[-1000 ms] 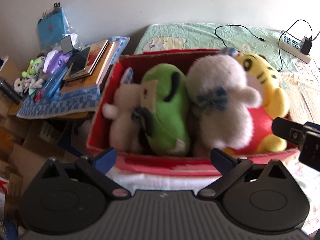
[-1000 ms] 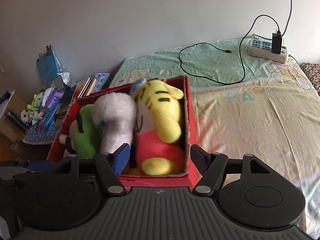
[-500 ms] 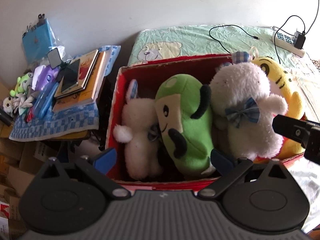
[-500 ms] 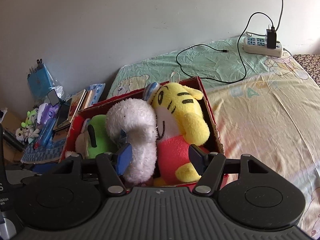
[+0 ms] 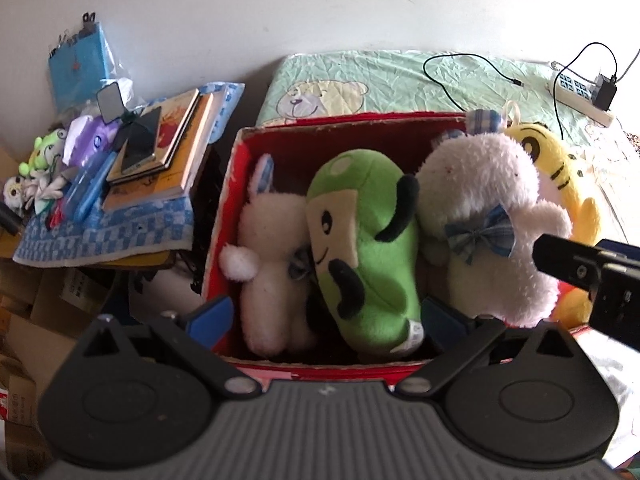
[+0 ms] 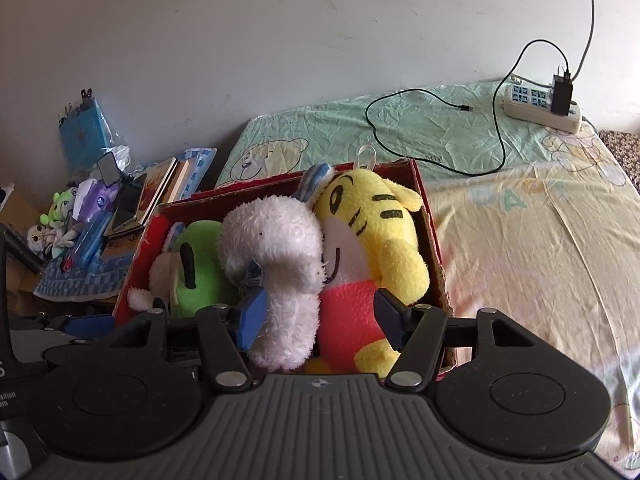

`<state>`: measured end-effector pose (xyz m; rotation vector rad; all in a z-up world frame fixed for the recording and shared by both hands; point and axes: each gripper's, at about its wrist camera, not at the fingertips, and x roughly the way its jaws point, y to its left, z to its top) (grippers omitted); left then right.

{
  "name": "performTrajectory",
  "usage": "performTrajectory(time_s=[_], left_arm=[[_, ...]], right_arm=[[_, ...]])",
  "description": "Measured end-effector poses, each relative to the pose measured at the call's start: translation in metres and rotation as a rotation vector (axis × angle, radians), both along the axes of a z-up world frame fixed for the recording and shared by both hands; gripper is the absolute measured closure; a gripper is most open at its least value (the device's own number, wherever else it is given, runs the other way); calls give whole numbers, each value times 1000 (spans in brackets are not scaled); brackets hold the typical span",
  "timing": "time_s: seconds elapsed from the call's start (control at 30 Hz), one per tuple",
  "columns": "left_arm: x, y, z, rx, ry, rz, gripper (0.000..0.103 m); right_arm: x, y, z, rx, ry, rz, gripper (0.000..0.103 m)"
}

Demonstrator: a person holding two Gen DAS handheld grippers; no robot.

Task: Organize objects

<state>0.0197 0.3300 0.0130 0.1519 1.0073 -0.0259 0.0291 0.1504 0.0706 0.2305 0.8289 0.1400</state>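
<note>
Both grippers (image 5: pixel 326 320) (image 6: pixel 318 318) gape wide over red box (image 6: pixel 434 248) on bed (image 6: pixel 540 260).

My fingers (image 5: pixel 210 316) are blue-tipped on black. The box (image 5: pixel 352 122) is red; it shows 4 plush toys: white rabbit (image 5: pixel 272 264), green one (image 5: pixel 368 248) with black patches, white one (image 5: pixel 488 216) with blue checked bow, yellow black-striped tiger (image 6: pixel 376 232) in red.

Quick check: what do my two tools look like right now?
Both match: the left tool and right tool have a ribbed dark-grey body, two round black housings, black linkage arms with silver pivot pins, and blue finger pads. No cables or sleeves visible.
</note>
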Motion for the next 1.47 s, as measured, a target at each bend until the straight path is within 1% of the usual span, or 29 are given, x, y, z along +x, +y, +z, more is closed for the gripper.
performTrajectory(time_s=[0.07, 0.17, 0.37, 0.5, 0.67, 0.77, 0.93, 1.07, 1.2, 1.27, 1.3, 1.37, 1.4, 1.47], left_arm=[[-1, -1, 0, 1, -1, -2, 2], [-3, 0, -1, -6, -2, -2, 2], [-3, -1, -3, 8, 4, -11, 2], [-3, 0, 1, 9, -9, -5, 2], [0, 1, 1, 1, -3, -10, 2], [2, 4, -2, -19, 10, -12, 2], [6, 5, -2, -3, 7, -9, 2], [6, 8, 3, -5, -14, -13, 2], [10, 11, -2, -3, -25, -12, 2], [12, 14, -2, -32, -20, -21, 4], [11, 13, -1, -26, -38, -21, 4], [9, 11, 3, 14, -74, -17, 4], [10, 10, 4, 12, -77, -21, 4], [13, 13, 4, -14, -63, -18, 4]], right_arm=[[0, -2, -1, 12, 3, -6, 40], [-2, -2, -2, 5, -1, -16, 40], [-6, -2, -2, 21, -8, -38, 40], [-3, -2, -2, 3, -8, -35, 40], [-2, -1, -2, -9, -6, -43, 40], [-2, 0, -4, -8, -6, -43, 40], [2, 4, -4, -9, -5, -46, 40], [5, 9, 0, -22, -30, -46, 40], [6, 11, -4, -26, -24, -53, 40], [7, 10, -5, -23, -19, -62, 40], [7, 9, -4, -21, -17, -65, 40], [8, 9, -3, -24, -24, -73, 40], [8, 9, -2, -25, -28, -74, 40], [8, 10, -1, -23, -32, -74, 40]])
